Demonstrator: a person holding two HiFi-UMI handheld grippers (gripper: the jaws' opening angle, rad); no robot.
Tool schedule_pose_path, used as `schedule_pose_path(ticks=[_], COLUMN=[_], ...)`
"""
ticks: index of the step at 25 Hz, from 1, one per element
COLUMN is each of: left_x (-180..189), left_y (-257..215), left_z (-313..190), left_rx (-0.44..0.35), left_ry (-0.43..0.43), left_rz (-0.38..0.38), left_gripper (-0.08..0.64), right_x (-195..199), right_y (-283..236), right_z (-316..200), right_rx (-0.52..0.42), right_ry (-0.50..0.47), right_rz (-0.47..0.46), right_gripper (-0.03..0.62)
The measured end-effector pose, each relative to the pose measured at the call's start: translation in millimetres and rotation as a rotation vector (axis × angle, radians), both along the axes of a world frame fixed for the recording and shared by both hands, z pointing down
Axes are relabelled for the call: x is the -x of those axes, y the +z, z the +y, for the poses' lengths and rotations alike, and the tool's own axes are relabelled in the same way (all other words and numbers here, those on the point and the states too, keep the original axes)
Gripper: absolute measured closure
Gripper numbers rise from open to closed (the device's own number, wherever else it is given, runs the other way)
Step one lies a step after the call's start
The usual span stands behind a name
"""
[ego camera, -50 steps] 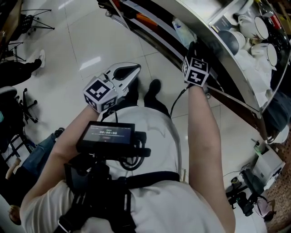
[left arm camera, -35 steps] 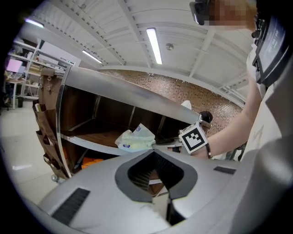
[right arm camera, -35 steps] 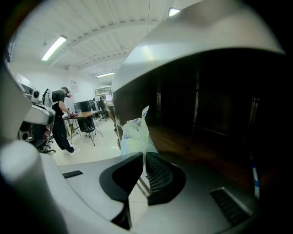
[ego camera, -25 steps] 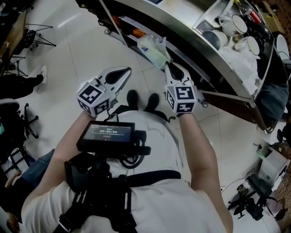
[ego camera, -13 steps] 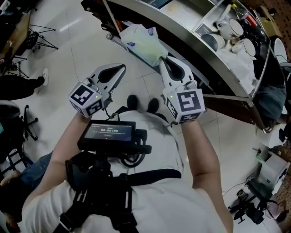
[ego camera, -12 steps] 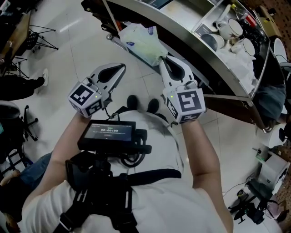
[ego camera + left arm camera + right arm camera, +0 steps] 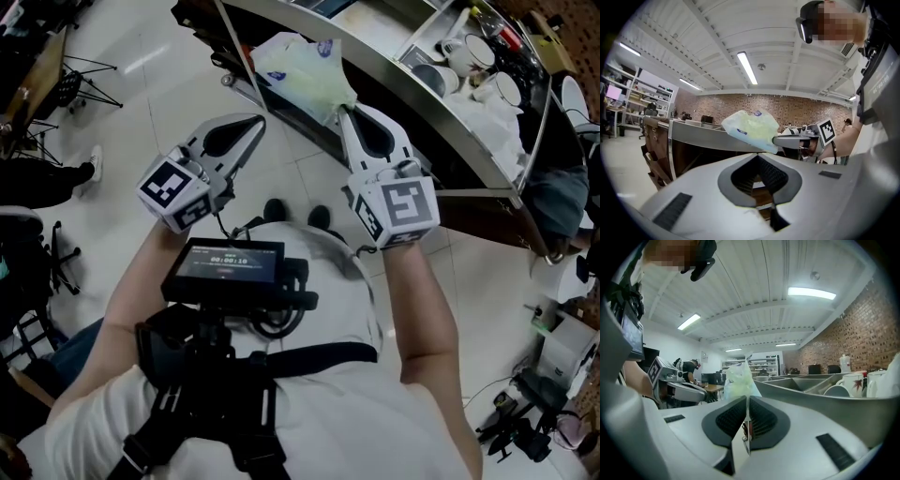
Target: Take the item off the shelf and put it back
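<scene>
Bag (image 7: 298,73) now lifted clear, upper centre | right tongs (image 7: 343,107) clamped on it | left tongs (image 7: 259,120) closed, empty | return pending

I'm working in a lab-like workshop: ahead of my right gripper (image 7: 746,401) stand a brick wall (image 7: 867,333), storage racks (image 7: 766,364) and a desk (image 7: 710,388), with strip lights (image 7: 811,293) overhead.

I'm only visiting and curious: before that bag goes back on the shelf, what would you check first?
1. Right gripper shut on bag: ok.
2. Bag held up in the air: ok.
3. Left gripper empty, apart from bag: ok.
4. Free spot under counter: cannot tell, hidden.
5. Cups away from bag: ok.
</scene>
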State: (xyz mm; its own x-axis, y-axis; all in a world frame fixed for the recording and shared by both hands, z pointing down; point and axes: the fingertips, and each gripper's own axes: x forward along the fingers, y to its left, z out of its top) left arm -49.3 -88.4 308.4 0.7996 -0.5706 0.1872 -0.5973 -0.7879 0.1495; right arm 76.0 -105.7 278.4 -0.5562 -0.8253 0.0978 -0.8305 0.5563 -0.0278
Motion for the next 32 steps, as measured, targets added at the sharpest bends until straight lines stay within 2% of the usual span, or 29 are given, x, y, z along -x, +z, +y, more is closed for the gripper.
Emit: schedule_pose_path(ticks=[10, 19, 26, 32], left_x=[-5, -2, -5, 0], left_y=[-9, -8, -12, -8], left_z=[1, -1, -1, -2], left_rx=[-0.041, -0.031, -0.057, -0.033], left_ry=[0.019, -0.001, 0.013, -0.008], left_rz=[0.023, 0.019, 0.027, 0.018], left_gripper=[0.549, 0.549, 0.551, 0.551], right_x=[-3, -3, -3, -3], right_y=[0, 1, 0, 0], right_z=[4, 5, 5, 6], right_rx=[-0.002, -0.003, -0.006, -0.006], right_ry=[0.012, 0.015, 0.017, 0.018], right_rz=[-0.001, 0.000, -0.001, 0.001], right_gripper=[0.565, 0.565, 0.565, 0.565])
